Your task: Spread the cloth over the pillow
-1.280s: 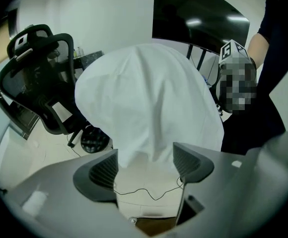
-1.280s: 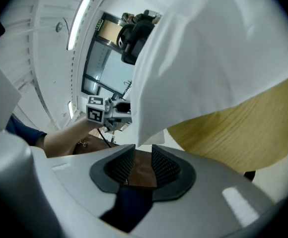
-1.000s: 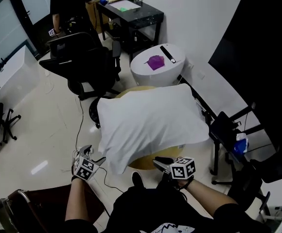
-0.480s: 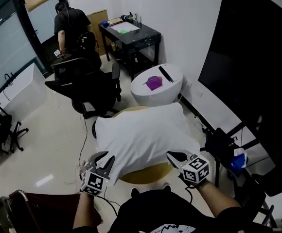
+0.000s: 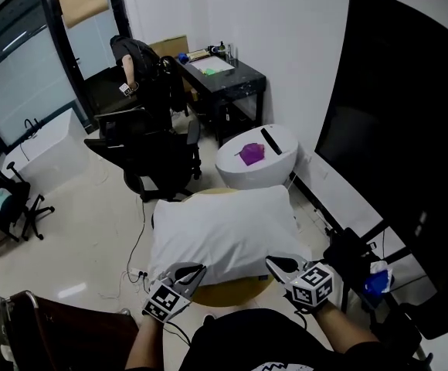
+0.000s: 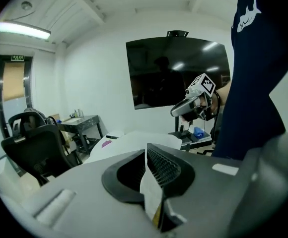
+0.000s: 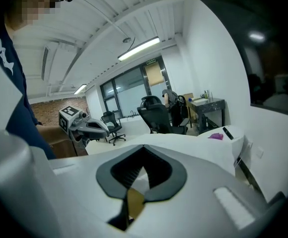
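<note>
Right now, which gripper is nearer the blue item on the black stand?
Right. The right gripper sits close beside the blue item; the left gripper is at the cloth's opposite near corner, farther off.

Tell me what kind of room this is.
Probably an office or lab room: black swivel chair, a large dark wall screen and a black desk by glass partitions.

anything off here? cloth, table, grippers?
Nothing stands out. The white cloth lies smooth over the pillow hidden under it, on the round table; nothing is torn or spilled. The left gripper and the right gripper are each shut on its near edge.
</note>
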Demonstrator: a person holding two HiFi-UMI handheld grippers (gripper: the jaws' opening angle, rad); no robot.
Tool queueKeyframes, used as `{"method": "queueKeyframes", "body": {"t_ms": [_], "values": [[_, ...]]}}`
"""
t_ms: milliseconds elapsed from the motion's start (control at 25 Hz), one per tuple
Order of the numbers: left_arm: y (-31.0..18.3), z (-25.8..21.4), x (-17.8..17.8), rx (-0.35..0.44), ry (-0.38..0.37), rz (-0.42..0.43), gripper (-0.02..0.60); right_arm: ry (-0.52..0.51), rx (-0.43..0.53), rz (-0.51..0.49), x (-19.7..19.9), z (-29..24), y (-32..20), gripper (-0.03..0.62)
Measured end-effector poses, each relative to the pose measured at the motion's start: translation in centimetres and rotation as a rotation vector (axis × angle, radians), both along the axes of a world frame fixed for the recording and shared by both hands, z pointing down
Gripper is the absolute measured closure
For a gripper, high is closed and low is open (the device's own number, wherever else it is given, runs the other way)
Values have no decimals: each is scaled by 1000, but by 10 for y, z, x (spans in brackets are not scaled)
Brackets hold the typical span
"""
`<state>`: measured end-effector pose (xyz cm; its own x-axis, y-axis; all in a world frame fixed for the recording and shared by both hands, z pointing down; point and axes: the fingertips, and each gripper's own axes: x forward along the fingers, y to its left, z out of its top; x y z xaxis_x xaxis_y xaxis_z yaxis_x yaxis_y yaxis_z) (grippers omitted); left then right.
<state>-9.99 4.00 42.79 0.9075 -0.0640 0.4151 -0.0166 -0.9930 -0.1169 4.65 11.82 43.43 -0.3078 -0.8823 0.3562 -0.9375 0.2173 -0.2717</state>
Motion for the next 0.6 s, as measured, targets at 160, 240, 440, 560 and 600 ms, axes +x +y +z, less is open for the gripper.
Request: {"method": "queueKeyframes", "body": {"t_ms": [160, 240, 440, 560, 600], "values": [[15, 4, 9, -54, 14, 20, 581, -23, -8, 5, 7, 7, 11, 588], [18, 8, 10, -62, -6, 20, 581, -28, -6, 6, 7, 9, 14, 588], [24, 20, 13, -80, -46, 20, 581, -29, -1, 11, 11, 11, 21, 588], [19, 33, 10, -84, -99, -24, 581, -38, 3, 21, 13, 8, 24, 588], [17, 37, 8, -86, -117, -41, 581, -40, 4, 24, 13, 7, 24, 588]]}}
